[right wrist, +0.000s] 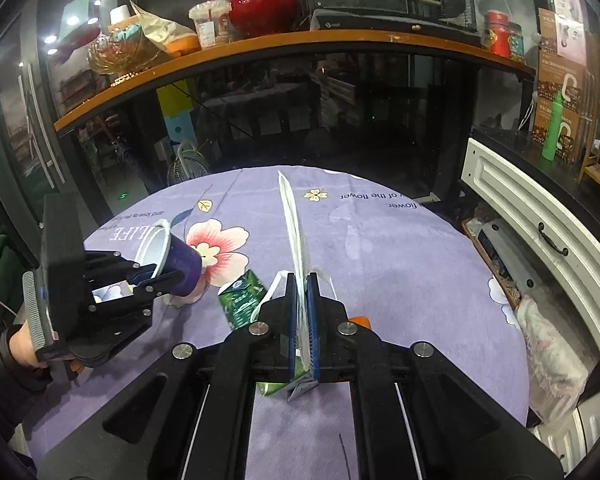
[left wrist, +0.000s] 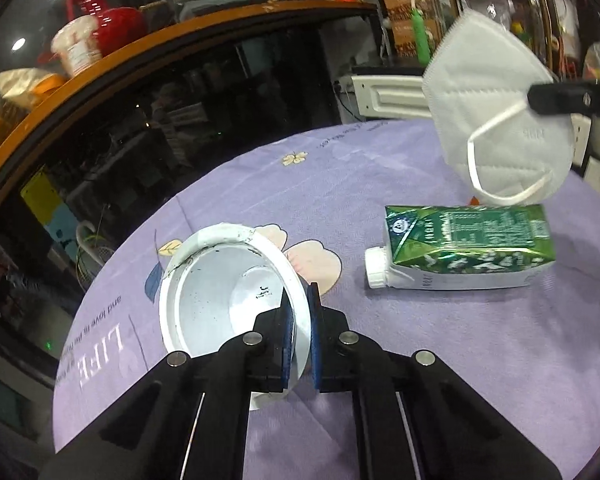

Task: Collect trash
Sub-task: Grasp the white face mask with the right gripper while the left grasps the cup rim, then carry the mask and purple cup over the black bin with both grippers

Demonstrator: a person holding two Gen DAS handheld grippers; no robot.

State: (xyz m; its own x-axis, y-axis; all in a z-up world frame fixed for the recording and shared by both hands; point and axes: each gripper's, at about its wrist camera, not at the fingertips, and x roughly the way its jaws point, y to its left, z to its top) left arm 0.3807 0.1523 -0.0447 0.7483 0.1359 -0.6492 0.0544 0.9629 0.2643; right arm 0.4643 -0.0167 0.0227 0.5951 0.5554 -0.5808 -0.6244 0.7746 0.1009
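My left gripper (left wrist: 301, 300) is shut on the rim of a paper cup (left wrist: 220, 292), white inside and purple outside, held tilted above the purple tablecloth (left wrist: 380, 360). The cup (right wrist: 176, 260) and left gripper (right wrist: 156, 280) also show in the right wrist view. My right gripper (right wrist: 303, 280) is shut on a white folded face mask (right wrist: 292, 216), held edge-on above the table. In the left wrist view the mask (left wrist: 500, 120) hangs from the right gripper (left wrist: 540, 98) above a green drink carton (left wrist: 468, 246) lying on its side with a white cap. The carton (right wrist: 242, 296) is partly hidden in the right wrist view.
The round table carries a purple flowered cloth (right wrist: 400, 280). A wooden shelf (right wrist: 300, 40) with a red vase (right wrist: 264, 4), a drink cup and tins runs behind it. A white cabinet (right wrist: 540, 232) stands at the right, with a dark glass wall behind.
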